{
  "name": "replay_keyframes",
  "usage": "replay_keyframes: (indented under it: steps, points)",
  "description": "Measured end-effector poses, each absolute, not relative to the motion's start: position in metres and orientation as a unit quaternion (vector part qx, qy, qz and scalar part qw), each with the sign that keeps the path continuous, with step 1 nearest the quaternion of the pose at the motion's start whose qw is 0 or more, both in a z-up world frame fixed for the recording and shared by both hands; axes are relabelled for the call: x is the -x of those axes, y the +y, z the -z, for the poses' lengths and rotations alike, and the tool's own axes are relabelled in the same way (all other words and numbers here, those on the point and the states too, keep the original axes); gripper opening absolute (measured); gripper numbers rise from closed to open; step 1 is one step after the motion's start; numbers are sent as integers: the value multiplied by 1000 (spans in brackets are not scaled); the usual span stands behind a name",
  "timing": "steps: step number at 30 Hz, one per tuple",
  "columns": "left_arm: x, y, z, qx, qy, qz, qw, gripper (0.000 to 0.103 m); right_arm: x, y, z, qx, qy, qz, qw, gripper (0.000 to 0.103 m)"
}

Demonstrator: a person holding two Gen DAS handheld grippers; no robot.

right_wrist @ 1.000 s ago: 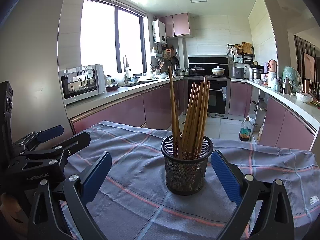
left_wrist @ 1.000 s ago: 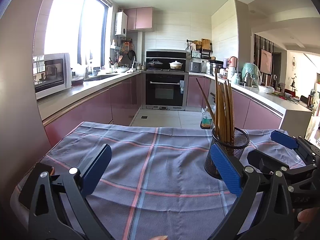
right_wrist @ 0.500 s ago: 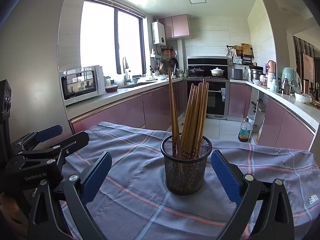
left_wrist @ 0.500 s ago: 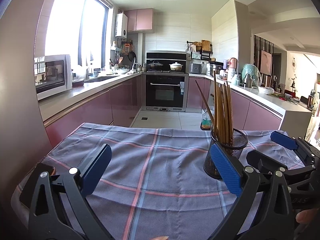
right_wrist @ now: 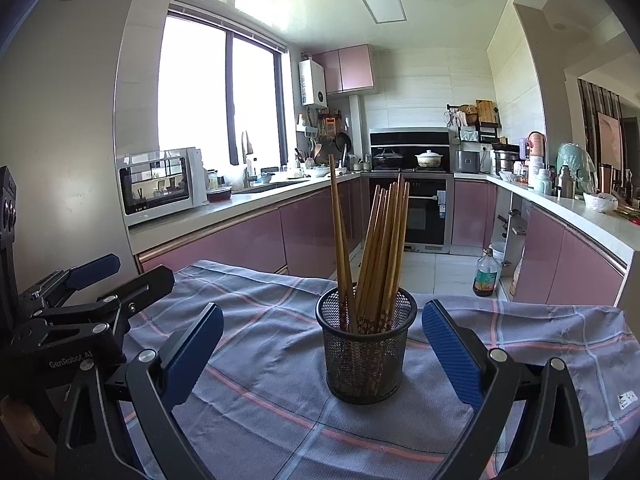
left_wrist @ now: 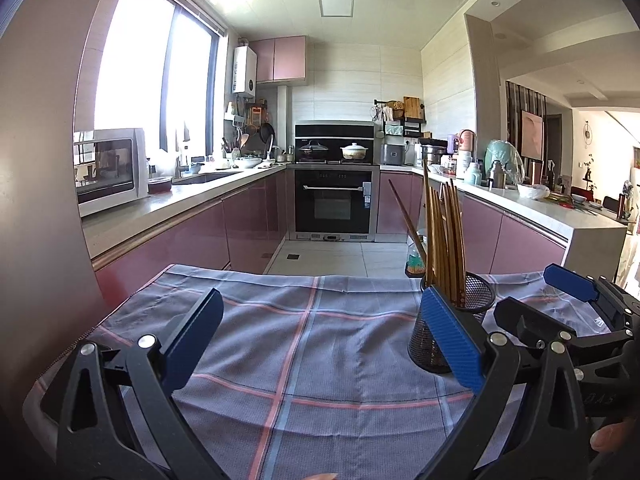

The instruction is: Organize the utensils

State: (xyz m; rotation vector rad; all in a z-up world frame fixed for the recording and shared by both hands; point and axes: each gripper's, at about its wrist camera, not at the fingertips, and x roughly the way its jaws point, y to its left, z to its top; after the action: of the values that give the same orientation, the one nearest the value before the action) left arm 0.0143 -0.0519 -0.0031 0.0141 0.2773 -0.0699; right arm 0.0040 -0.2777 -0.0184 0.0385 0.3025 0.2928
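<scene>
Blue pads face each other across a wide gap on the right gripper (right_wrist: 322,354), its jaws spread and holding nothing, with the black mesh holder (right_wrist: 365,346) standing upright on the cloth just ahead and between the two fingers without touching either. Wooden chopsticks (right_wrist: 376,256) stand bundled in the holder, most leaning together to the right while one pair tilts away to the left. At the left edge of that view the left gripper (left_wrist: 320,346) shows side-on; in its own view its jaws are likewise released and empty, over bare cloth, the holder off to its right behind the right-hand pad. Grey-blue checked tablecloth (left_wrist: 304,344) with pink and pale blue lines covers the table beneath both. Beyond the far edge lies a tiled floor with a bottle (right_wrist: 486,276) standing on it, then pink cabinets, a white microwave (right_wrist: 160,186) on the left counter, and a black oven (left_wrist: 334,206) at the back wall.
</scene>
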Motion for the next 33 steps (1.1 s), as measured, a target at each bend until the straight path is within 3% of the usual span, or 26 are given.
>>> replay_keyframes:
  steps: [33]
  points:
    - [-9, -54, 5, -4, 129, 35, 991, 97, -3, -288, 17, -33, 127, -139, 981, 96]
